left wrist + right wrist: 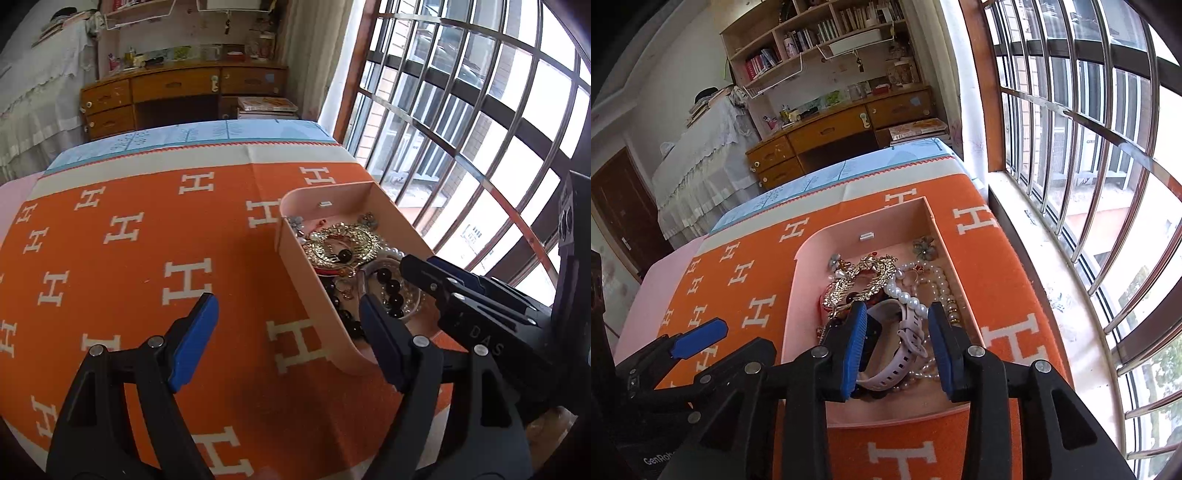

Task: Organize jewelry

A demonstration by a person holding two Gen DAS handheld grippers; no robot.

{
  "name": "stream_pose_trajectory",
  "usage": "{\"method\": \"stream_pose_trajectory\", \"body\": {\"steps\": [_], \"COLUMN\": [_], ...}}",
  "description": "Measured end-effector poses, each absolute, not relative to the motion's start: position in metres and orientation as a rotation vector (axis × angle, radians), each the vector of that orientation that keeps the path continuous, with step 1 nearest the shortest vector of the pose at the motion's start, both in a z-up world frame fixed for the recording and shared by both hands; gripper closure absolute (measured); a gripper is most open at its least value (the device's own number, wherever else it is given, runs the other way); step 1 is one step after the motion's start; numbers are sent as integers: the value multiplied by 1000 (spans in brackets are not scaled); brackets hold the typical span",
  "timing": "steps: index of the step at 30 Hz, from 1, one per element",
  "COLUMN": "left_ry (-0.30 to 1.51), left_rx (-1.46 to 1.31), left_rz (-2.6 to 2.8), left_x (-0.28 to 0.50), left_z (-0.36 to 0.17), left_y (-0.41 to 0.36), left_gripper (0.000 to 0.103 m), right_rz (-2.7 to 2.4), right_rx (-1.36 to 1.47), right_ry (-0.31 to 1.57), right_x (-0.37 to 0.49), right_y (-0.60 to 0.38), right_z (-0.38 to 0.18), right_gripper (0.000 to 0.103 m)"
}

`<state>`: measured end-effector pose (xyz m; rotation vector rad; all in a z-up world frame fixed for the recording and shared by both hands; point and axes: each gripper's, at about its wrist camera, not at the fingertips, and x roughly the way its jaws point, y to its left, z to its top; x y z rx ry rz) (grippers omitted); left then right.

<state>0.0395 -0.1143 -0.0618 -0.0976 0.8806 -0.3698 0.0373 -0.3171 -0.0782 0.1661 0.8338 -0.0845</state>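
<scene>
Jewelry (866, 282) lies heaped in a shallow pink tray (807, 258) on the orange cloth (122, 295) with white H letters, at the right side of the bench close to the barred window (1082, 147). In the heap I can make out a gold filigree piece (341, 245), a white pearl string (908, 295), dark round beads (393, 291) and a pale pink watch (905, 343).

Over the near end of the tray hangs the right gripper (897, 345), its blue pads apart on either side of the watch, not pressing on it. The left gripper (286, 338) stands wide apart and holds nothing; one finger (195, 339) is above the cloth, the other finger (380, 343) over the tray's near left wall.
</scene>
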Motion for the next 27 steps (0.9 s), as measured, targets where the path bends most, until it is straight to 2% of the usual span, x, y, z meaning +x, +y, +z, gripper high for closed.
{"method": "stream_pose_trajectory", "body": {"steps": [14, 16, 18, 25, 27], "left_ry": [838, 835, 851, 808, 786], "left_rx": [-83, -76, -72, -83, -90], "left_rz": [-134, -83, -76, -61, -65], "left_x": [15, 12, 10, -10, -16], "left_z": [-44, -39, -34, -11, -1], "left_y": [-63, -57, -52, -42, -41], "left_gripper": [27, 26, 24, 24, 24], "right_rz": [-5, 19, 38, 105, 112], "right_rx": [133, 122, 123, 116, 115], "right_ry": [802, 796, 794, 756, 747], "right_x": [21, 17, 12, -13, -20], "right_y": [-283, -273, -266, -236, -231], "right_z": [-60, -52, -46, -9, 2], "right_gripper": [67, 64, 55, 46, 40]}}
